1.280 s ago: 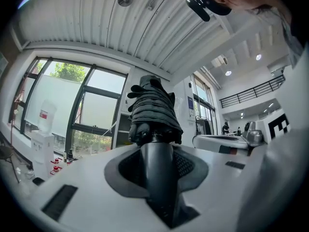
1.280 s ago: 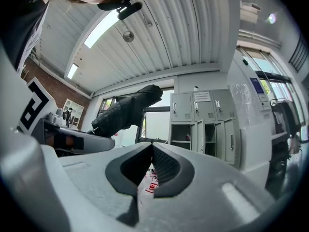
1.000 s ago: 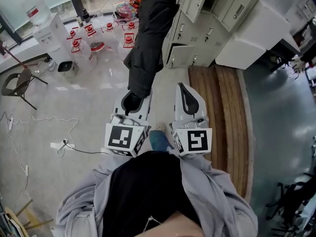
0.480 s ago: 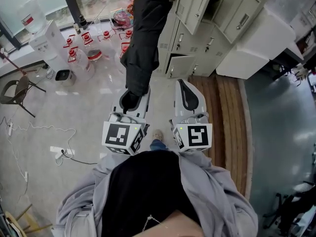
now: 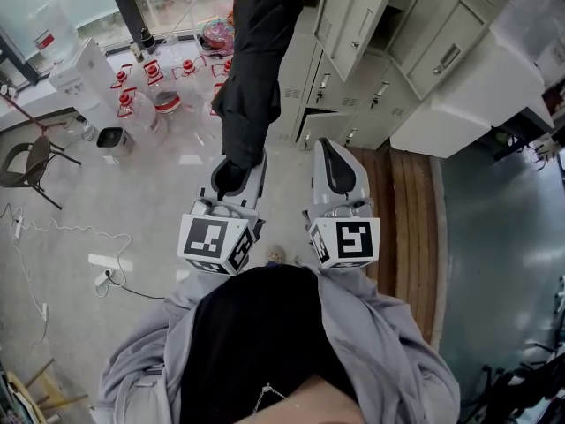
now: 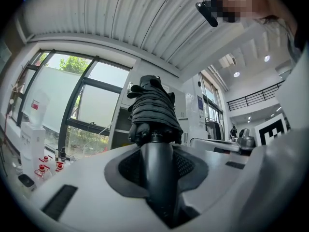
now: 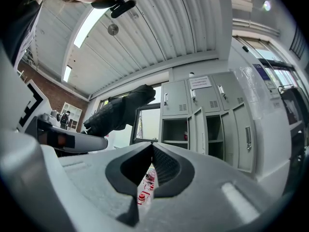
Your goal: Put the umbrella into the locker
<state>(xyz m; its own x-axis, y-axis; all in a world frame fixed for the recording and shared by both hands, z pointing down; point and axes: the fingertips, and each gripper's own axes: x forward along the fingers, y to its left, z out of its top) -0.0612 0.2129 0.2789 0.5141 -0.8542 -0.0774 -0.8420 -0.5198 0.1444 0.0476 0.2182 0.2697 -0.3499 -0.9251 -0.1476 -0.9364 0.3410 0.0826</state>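
Umbrella (image 5: 249, 78), black, folded: clamped by handle in left hand-held gripper (image 5: 235, 173), short of locker (image 5: 353, 25); right hand-held gripper (image 5: 334, 162) closed, empty. Insertion pending.

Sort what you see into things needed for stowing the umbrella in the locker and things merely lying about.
For the job: umbrella; left gripper, shut on its handle; lockers, some doors open.

Lying about: water dispenser; red-capped bottles; folding chair; power strip.

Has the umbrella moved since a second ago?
Yes. The umbrella has been carried forward and now lies closer to the lockers ahead.
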